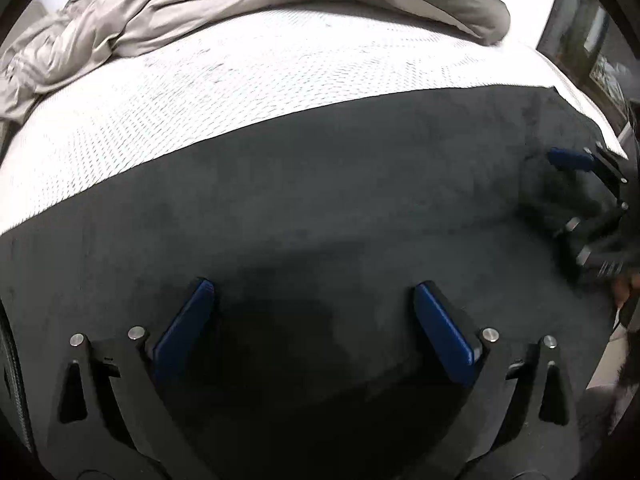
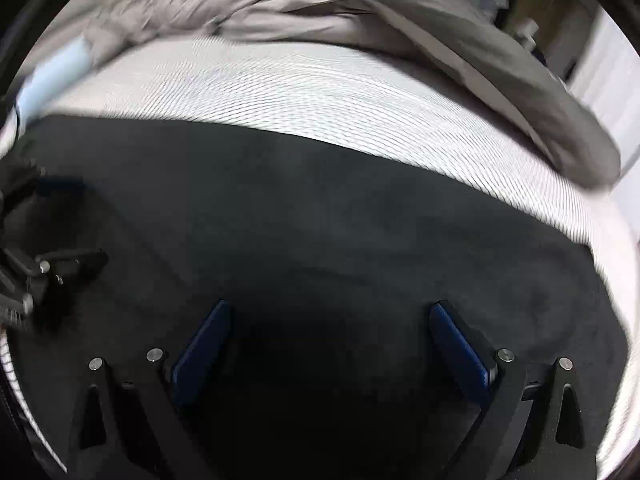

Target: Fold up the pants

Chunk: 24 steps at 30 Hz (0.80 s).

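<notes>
White textured mattress cover (image 1: 200,92) stretches across the bed under me, with a rumpled grey duvet (image 1: 160,12) heaped along the far side. Spread flat on the near part of the bed lie the dark pants (image 1: 320,184), their far edge running straight across the white cover.

Both my claws hang low over that dark cloth with nothing between the fingers. My left claw (image 1: 314,320) stands wide, its blue pads (image 1: 184,332) angled outward, pointing forward and down at the fabric. My right claw (image 2: 330,340) is just as wide and tilted the same way; in the left view it shows at the right edge, near the end of the pants.

What worries me: the cloth is dark and nearly featureless, so I could misjudge where its edge lies and pinch only the top layer, or catch the mattress cover along with it. I judge that closing on one layer would leave a lopsided fold. The right view is smeared with motion; a grab made in haste there could bunch the fabric. Uneven lifting between my two claws would drag the pants askew.
</notes>
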Tool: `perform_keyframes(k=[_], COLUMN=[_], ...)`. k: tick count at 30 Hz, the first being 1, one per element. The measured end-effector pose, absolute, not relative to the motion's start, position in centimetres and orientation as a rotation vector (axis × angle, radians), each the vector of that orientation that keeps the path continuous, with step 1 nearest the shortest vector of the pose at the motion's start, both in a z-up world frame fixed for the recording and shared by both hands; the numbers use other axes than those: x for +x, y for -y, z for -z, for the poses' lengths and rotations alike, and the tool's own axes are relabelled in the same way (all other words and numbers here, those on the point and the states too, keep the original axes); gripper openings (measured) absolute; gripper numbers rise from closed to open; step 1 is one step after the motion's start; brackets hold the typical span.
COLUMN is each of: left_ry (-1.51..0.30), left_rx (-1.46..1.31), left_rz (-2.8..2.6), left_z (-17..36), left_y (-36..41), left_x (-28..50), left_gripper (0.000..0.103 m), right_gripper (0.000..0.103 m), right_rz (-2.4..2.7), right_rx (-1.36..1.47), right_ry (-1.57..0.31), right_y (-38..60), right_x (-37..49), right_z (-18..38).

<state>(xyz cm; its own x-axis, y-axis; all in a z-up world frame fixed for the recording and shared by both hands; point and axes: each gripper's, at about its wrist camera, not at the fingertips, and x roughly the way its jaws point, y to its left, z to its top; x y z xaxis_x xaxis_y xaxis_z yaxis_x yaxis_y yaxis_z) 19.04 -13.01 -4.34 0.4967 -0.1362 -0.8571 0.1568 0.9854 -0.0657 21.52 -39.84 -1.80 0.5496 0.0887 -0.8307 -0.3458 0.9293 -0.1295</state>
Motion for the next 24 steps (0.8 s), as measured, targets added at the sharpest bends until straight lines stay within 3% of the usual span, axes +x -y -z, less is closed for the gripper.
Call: perform_keyframes(k=[9,17,24], left_ry=[-1.029,-0.974,-1.059], left_rx=[0.019,-0.034,0.059], left_rz=[0.173,0.237,0.217], left_z=[4.0,1.5,4.7], left_y=[11.4,14.0,16.0], left_x=[17.9,19.0,21.7], left_gripper=[0.097,0.098,0.1], right_gripper=[0.1,0.1,0.1], right_rz=[0.123,-0.102,-0.198], right_rx=[-0.254,-0.249,-0.344], right_ry=[-0.918,-0.824,-0.961], right_y=[51.1,42.6,37.0], right_x=[21.1,19.6,25.1], right_z=[0.7,-3.0,2.2])
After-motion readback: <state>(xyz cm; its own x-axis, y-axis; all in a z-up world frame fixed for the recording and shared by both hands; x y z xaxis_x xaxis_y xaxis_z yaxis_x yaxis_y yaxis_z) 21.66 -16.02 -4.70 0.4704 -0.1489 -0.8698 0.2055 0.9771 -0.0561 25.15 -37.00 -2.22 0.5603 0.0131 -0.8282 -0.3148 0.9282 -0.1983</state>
